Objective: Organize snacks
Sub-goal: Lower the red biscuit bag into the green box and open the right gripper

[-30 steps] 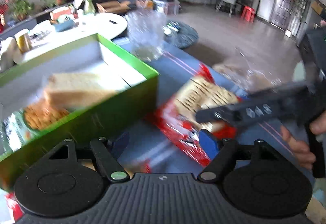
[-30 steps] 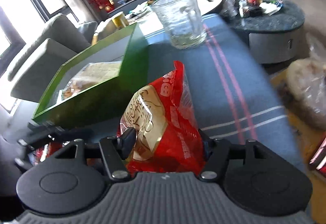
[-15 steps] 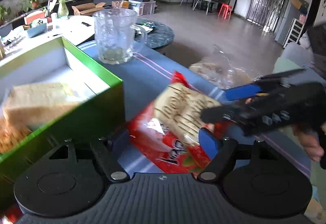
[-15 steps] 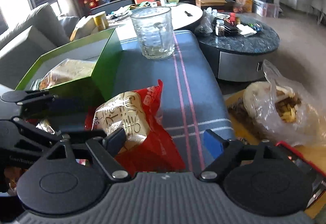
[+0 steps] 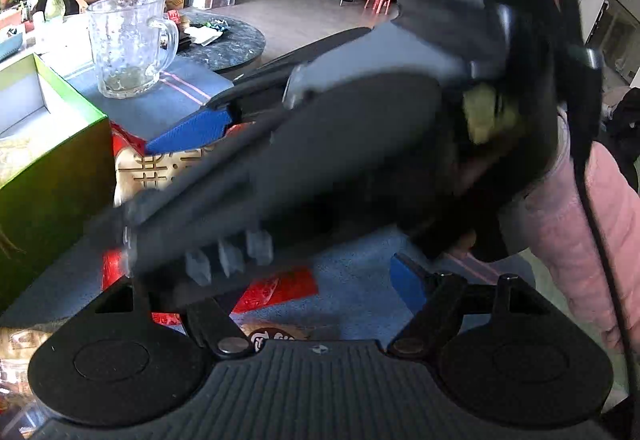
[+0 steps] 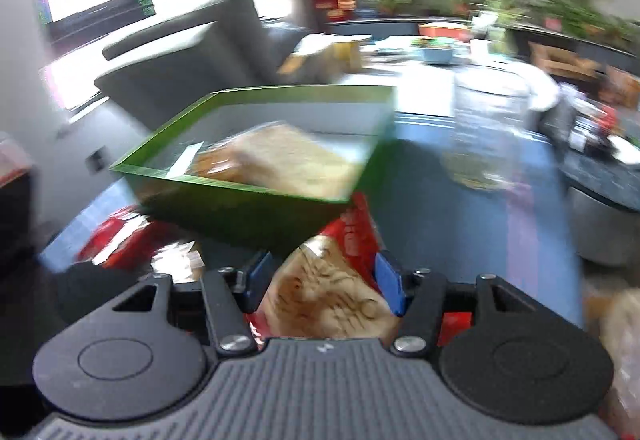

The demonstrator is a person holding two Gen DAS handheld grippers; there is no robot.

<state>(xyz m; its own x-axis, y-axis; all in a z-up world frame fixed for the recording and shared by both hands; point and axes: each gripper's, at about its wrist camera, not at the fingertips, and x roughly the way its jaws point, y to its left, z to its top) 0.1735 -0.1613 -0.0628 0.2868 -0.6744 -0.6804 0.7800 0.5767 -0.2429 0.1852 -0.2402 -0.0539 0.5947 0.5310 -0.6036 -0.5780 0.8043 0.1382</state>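
Right wrist view: the box (image 6: 240, 211) sits centre frame on the table (image 6: 460, 224), a loaf (image 6: 292, 159) inside it. The bag (image 6: 332, 292) stands lower centre, right at the box's near corner. More packets (image 6: 120, 240) lie lower left, before the box. The mug (image 6: 488, 127) stands right of the box, the sofa (image 6: 180, 59) behind it, upper left. Over to the left wrist view: box (image 5: 52, 159) at the left edge, mug (image 5: 128, 47) behind it, bag (image 5: 160, 167) just right of the box, round table (image 5: 232, 43) beyond the mug.
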